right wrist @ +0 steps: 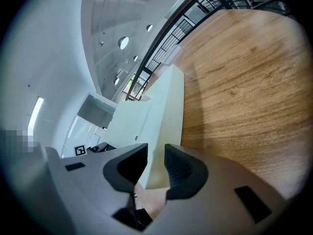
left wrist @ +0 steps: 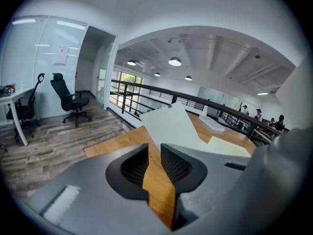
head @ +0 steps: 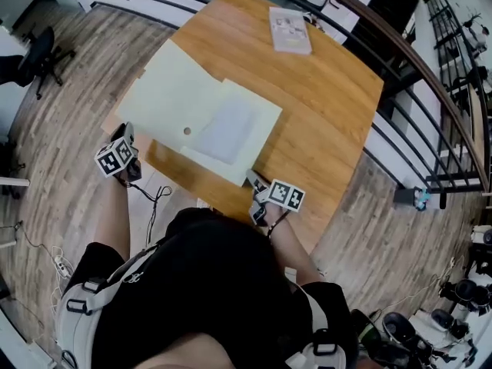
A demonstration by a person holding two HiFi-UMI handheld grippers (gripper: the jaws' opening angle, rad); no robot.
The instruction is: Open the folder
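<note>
A pale yellow-green folder [head: 181, 98] lies spread open on the wooden table [head: 323, 106], with a lighter sheet [head: 231, 125] on its right half. My left gripper [head: 124, 134] hovers at the table's near left corner, just off the folder's left flap. In the left gripper view the folder [left wrist: 171, 126] lies ahead, and the left gripper [left wrist: 154, 153] is open, only bare wood showing through its narrow gap. My right gripper [head: 253, 181] sits at the folder's near corner. There the right gripper [right wrist: 155, 155] stands open, the folder's corner [right wrist: 156, 131] showing face-on between its jaws.
A thin booklet [head: 290, 31] lies at the table's far side. A dark railing [head: 400, 44] runs behind and to the right of the table. An office chair [head: 42, 56] stands on the plank floor at far left. Cables trail on the floor by the person's left leg.
</note>
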